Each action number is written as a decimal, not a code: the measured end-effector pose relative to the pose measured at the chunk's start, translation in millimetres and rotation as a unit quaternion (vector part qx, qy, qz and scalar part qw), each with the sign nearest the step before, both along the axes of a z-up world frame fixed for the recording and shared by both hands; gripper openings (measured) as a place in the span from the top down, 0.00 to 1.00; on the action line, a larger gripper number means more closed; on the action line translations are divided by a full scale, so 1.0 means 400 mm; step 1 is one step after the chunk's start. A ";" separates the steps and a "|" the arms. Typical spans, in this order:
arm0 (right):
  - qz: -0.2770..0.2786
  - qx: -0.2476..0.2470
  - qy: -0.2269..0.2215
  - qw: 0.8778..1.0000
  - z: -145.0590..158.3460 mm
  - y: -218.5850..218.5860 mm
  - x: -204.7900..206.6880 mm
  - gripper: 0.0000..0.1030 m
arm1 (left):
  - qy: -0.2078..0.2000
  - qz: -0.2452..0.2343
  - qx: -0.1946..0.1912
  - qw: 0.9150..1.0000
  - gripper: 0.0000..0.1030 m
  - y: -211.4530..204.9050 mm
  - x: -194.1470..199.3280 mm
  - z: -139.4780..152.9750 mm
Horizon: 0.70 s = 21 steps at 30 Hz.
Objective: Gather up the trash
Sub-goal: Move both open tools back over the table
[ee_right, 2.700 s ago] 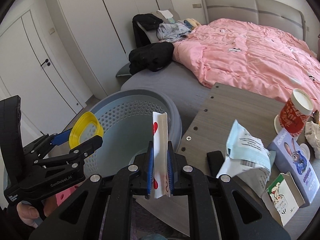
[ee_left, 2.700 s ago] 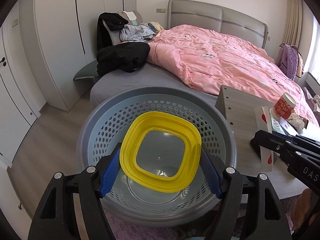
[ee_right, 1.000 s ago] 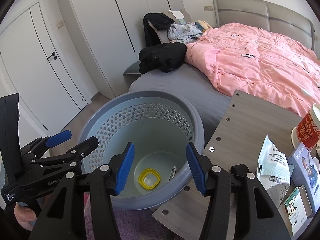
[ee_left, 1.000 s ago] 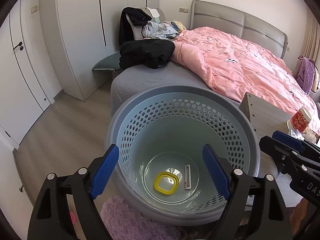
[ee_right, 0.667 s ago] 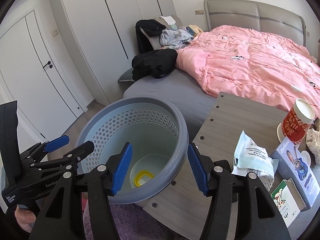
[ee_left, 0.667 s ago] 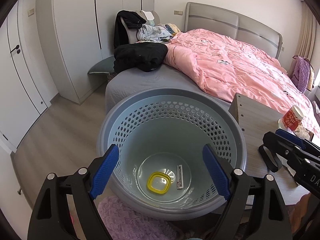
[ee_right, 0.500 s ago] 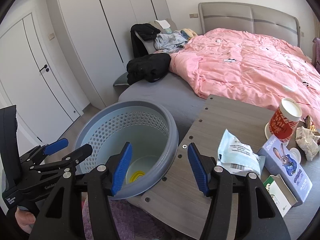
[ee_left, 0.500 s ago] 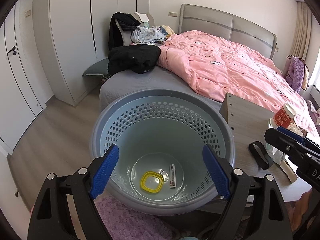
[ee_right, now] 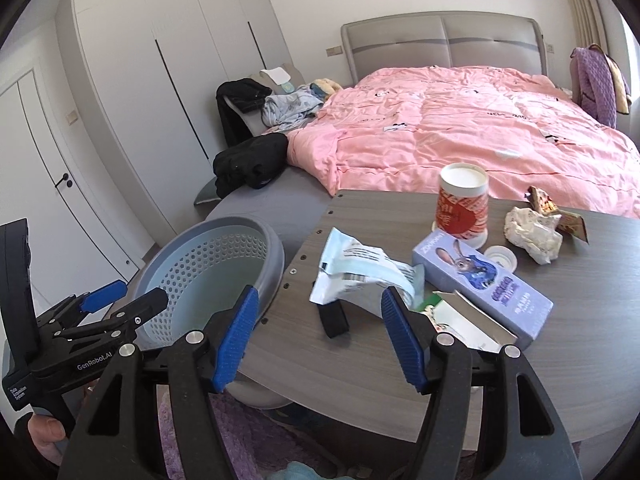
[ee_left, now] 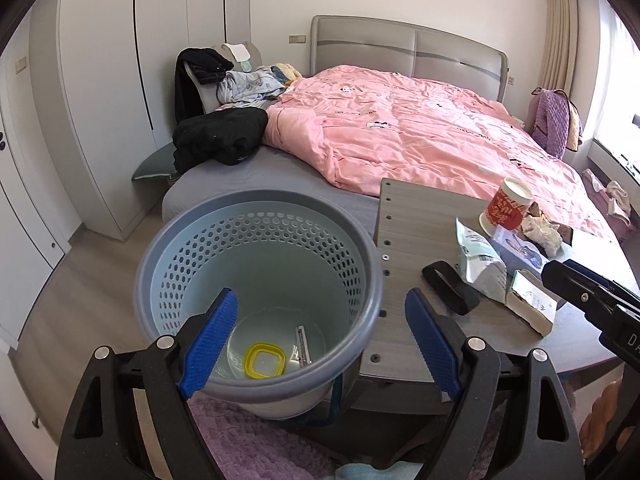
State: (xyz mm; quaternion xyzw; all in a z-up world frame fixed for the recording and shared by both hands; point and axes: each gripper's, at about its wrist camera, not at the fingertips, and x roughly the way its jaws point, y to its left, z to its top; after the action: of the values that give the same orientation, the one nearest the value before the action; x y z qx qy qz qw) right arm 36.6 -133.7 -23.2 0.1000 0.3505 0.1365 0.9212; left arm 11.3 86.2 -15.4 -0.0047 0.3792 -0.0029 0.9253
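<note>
Right tool: jaws spread wide, nothing between them, poised low over the near edge of the worktop. Straight ahead lies the crumpled pale wrapper, part draped over a black strap. Left tool: also wide open and empty, hovering above the perforated basket, whose floor holds a yellow ring and a thin flat stick.

Step in hand, as I judge it: reach for the next piece of trash, likely the wrapper. Best taken by its raised fold, jaws closing across the thin film, not down on the strap beneath it.

Trash left on the worktop: lavender carton touching a small open box, red paper cup, white cap, crumpled paper ball.

Room: basket rim sits just beside the worktop's left edge, so the carry is short. Carton and box crowd the wrapper's right side; the left side is open worktop. The bed lies beyond.
</note>
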 end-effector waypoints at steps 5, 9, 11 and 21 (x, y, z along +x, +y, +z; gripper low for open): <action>-0.025 -0.006 0.013 1.000 -0.026 -0.077 -0.044 0.39 | 0.002 -0.024 0.001 1.000 0.21 -0.077 -0.016 -0.006; -0.043 -0.010 0.023 0.999 -0.048 -0.124 -0.069 0.39 | 0.011 -0.043 0.007 0.999 0.21 -0.133 -0.015 -0.018; -0.053 -0.006 0.025 0.998 -0.057 -0.151 -0.081 0.39 | 0.017 -0.052 0.011 0.998 0.21 -0.153 -0.009 -0.025; -0.062 0.000 0.052 0.997 -0.121 -0.206 -0.061 0.39 | 0.054 -0.067 0.024 0.996 0.21 -0.219 0.025 -0.082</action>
State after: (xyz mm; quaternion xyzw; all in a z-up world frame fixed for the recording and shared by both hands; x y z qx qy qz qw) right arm 12.1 -216.2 -71.5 0.1288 0.3908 0.0742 0.9084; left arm 21.4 -1.4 -48.1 0.0427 0.4284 -0.0551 0.9009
